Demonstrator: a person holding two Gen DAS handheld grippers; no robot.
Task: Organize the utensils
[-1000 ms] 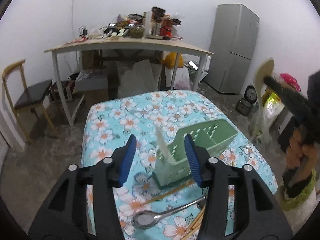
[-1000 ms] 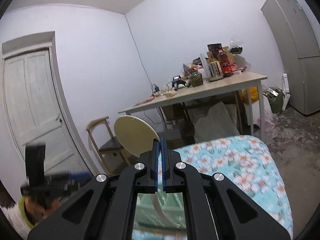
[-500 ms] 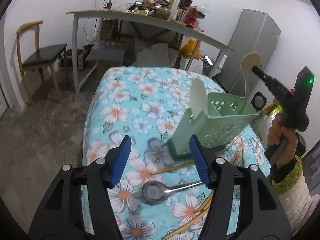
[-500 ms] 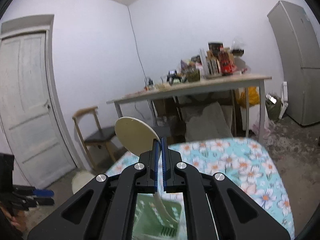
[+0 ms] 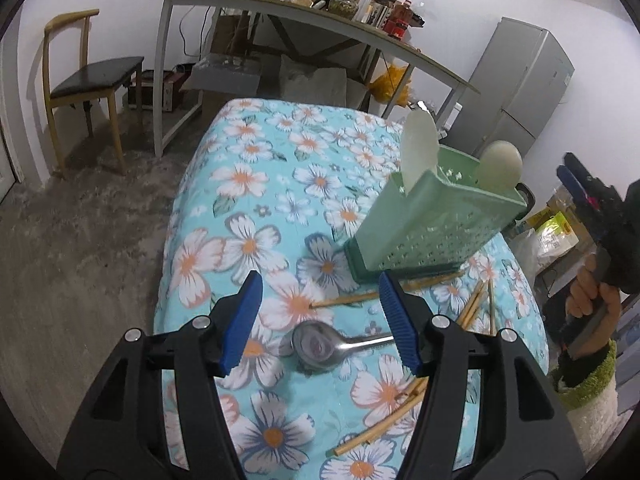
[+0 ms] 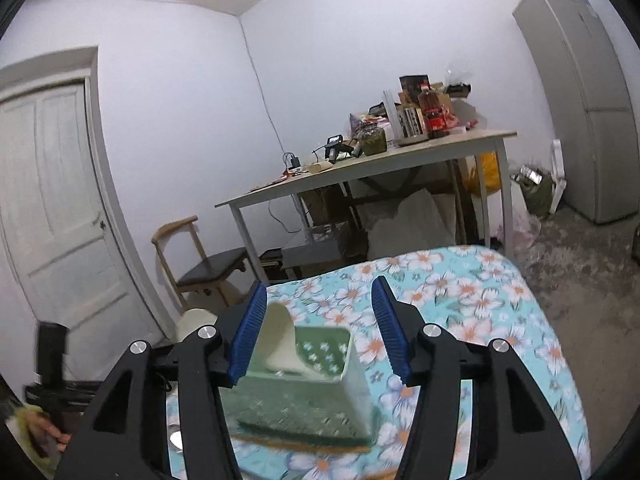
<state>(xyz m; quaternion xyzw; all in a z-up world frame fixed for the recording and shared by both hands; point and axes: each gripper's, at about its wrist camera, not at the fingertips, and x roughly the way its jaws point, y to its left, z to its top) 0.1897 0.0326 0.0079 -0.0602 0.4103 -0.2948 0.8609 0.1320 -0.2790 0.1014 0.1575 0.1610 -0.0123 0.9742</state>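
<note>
Directly below the open, empty left gripper (image 5: 320, 320) lies the shiny metal spoon (image 5: 320, 346), its handle probably running rightward; the right gripper (image 6: 316, 328), jaws just opened and empty, hovers farther off.

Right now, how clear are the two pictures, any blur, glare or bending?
Left wrist view: sharp, with a glint on the metal spoon and fisheye bending of the desk. Right wrist view: softer, the green caddy smeared, the door bowed.
</note>
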